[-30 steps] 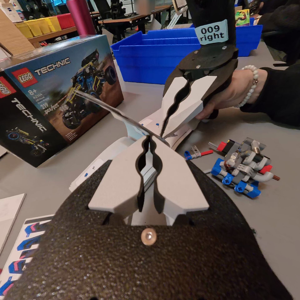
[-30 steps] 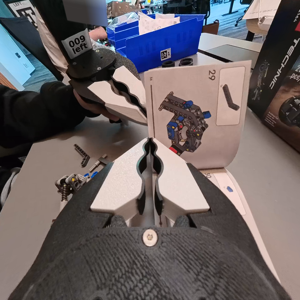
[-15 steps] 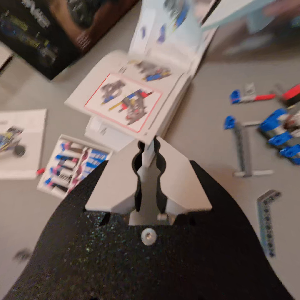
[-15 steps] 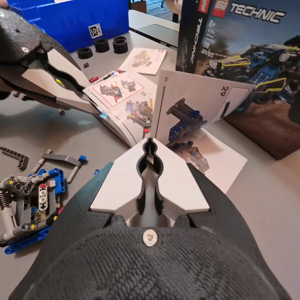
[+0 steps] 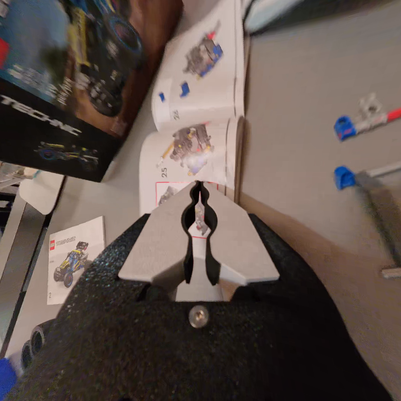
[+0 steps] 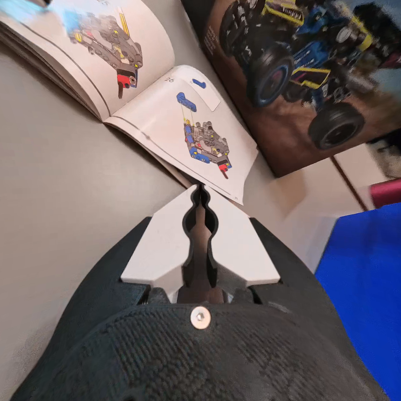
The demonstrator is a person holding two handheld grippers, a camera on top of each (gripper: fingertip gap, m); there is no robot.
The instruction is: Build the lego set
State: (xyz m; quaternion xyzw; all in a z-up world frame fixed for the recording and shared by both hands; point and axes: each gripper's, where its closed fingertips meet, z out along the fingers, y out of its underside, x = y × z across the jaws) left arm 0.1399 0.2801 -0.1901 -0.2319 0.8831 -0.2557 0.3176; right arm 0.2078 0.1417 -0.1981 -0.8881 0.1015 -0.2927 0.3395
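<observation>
Both my grippers — left gripper (image 5: 199, 184), right gripper (image 6: 200, 187) — pinched together, empty, over the open instruction booklet (image 6: 195, 121); I'm finding the page — next, fetch that step's piece.

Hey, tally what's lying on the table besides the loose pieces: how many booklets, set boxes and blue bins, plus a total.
Booklets: 2, the open booklet and the small closed booklet
Set box: 1
Blue bin: 1
Total: 4
</observation>
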